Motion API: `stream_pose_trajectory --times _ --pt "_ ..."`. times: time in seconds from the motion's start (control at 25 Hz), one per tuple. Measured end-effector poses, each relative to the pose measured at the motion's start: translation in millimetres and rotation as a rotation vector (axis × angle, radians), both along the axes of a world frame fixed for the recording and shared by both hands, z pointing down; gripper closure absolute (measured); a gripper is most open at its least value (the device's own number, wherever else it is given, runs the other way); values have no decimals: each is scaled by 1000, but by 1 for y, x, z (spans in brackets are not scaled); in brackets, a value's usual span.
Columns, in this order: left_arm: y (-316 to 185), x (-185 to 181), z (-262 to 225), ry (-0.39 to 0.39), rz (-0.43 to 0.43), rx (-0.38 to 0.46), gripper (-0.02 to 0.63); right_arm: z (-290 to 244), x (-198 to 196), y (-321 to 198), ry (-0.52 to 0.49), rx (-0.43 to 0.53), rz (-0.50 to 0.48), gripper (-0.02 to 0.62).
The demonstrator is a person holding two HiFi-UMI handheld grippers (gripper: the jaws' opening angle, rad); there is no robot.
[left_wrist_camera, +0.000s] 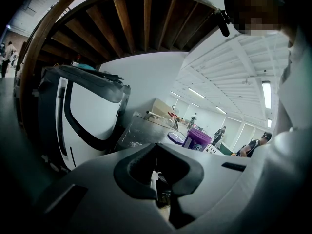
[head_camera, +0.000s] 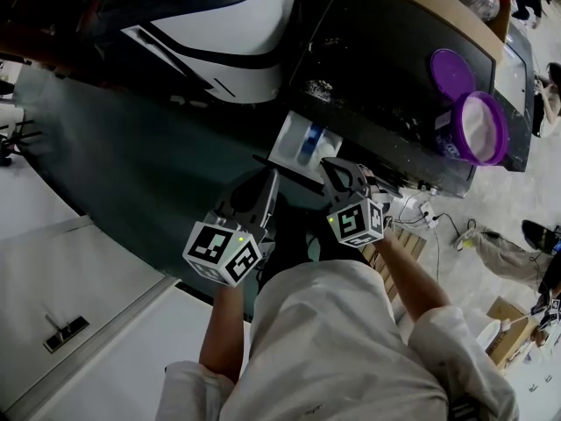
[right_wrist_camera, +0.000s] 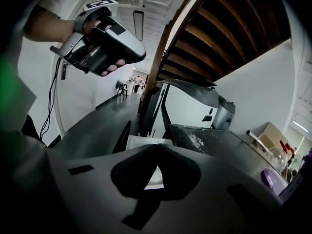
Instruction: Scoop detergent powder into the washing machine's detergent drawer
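Note:
The white detergent drawer (head_camera: 296, 144) is pulled out of the dark washing machine (head_camera: 386, 68), with a blue part inside it. An open purple tub of white powder (head_camera: 480, 128) stands on the machine's top at the right, its purple lid (head_camera: 451, 72) lying beside it. My left gripper (head_camera: 270, 181) hovers just below the drawer with its jaws together and nothing between them. My right gripper (head_camera: 336, 167) is beside the drawer's right corner, also shut and empty. The right gripper view shows the drawer (right_wrist_camera: 144, 142) just ahead and the left gripper (right_wrist_camera: 105, 39) held up at upper left. The tub (left_wrist_camera: 197, 140) shows far off in the left gripper view.
A white and black appliance (head_camera: 223, 33) stands to the left of the washing machine. White powder (right_wrist_camera: 197, 140) is spilt on the machine's top. Cables and a power strip (head_camera: 425, 213) lie on the floor at the right, near a cardboard box (head_camera: 504, 314).

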State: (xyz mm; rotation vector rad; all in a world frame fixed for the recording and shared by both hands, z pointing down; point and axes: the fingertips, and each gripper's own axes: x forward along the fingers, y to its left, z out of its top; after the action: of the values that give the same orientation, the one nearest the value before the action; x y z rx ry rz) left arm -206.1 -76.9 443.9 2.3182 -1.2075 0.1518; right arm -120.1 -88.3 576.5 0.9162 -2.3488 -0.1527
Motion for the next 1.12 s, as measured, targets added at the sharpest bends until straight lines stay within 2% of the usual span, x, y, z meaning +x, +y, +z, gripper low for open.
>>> stream_pose_trajectory --times 0.2,0.4,0.72,1.12 --pt "0 -1 1 0 -2 -1 586 -6 5 -3 -63 -37 45 588" --pt "-2 3 1 0 2 4 586 -23 14 -12 -195 -112 122 588" --pt "-6 8 -3 3 6 18 586 -44 26 -14 -353 -201 198 588" --pt "-8 11 -11 -3 6 41 586 -85 41 -12 -492 -223 236 588"
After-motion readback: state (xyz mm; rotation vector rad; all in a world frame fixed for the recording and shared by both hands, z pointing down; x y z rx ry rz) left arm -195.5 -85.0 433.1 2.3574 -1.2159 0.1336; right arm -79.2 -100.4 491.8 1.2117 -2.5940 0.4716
